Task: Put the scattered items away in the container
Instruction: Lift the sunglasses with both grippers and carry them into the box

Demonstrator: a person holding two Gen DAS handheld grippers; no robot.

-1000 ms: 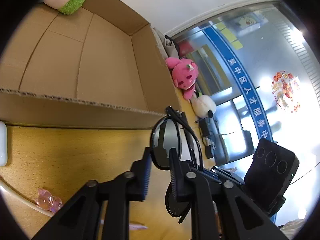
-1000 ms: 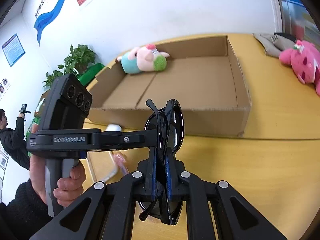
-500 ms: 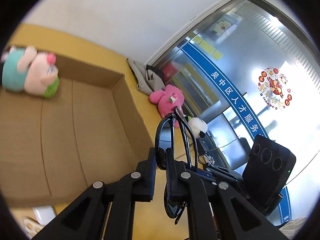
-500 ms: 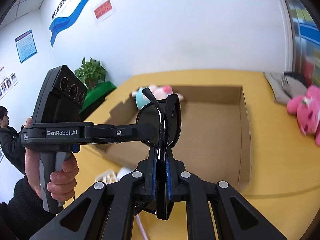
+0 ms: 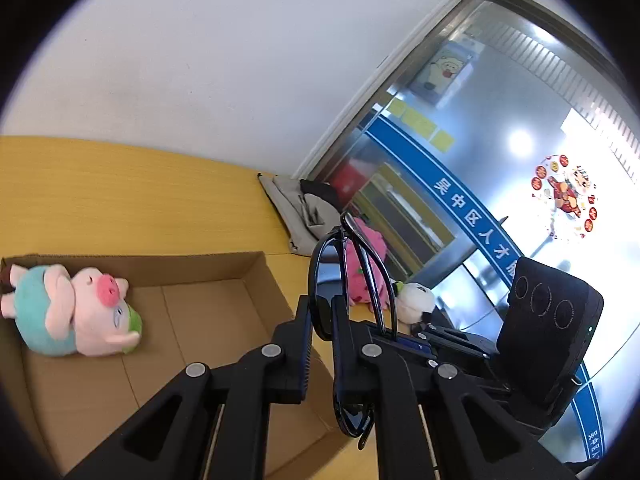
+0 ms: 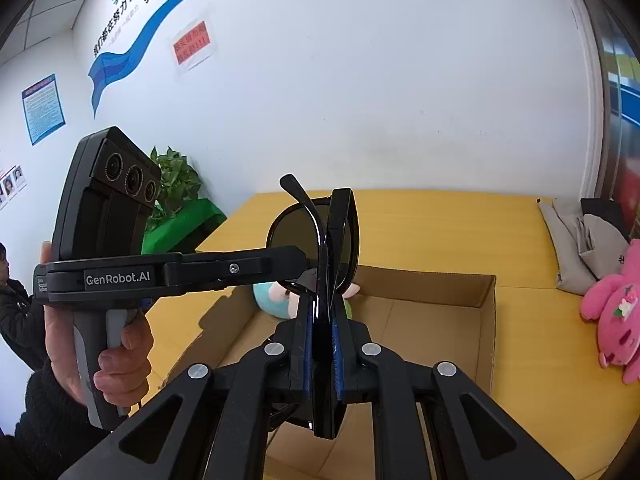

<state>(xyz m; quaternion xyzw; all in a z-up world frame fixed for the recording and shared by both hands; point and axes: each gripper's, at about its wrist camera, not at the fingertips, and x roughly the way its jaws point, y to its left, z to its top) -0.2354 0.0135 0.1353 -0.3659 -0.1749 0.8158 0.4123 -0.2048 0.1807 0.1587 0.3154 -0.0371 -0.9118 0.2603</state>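
Folded black sunglasses (image 6: 332,264) held upright above the cardboard box (image 6: 486,320), pinched by both tools at once; right gripper (image 6: 322,344) pressed together on the folded frame, lens edge running down between its blue pads; left gripper (image 5: 320,320) clamps one lens (image 5: 320,304) from the side, its fingers nearly closed on it; left tool reaches in level across the box's near side, a bare hand (image 6: 116,344) wrapped round its grip; pig plush (image 5: 76,316) lies inside the box against the far wall, mostly hidden behind the sunglasses in the right wrist view; pink plush (image 6: 616,320) sits outside the box on the yellow table (image 6: 440,224), cut off at the edge
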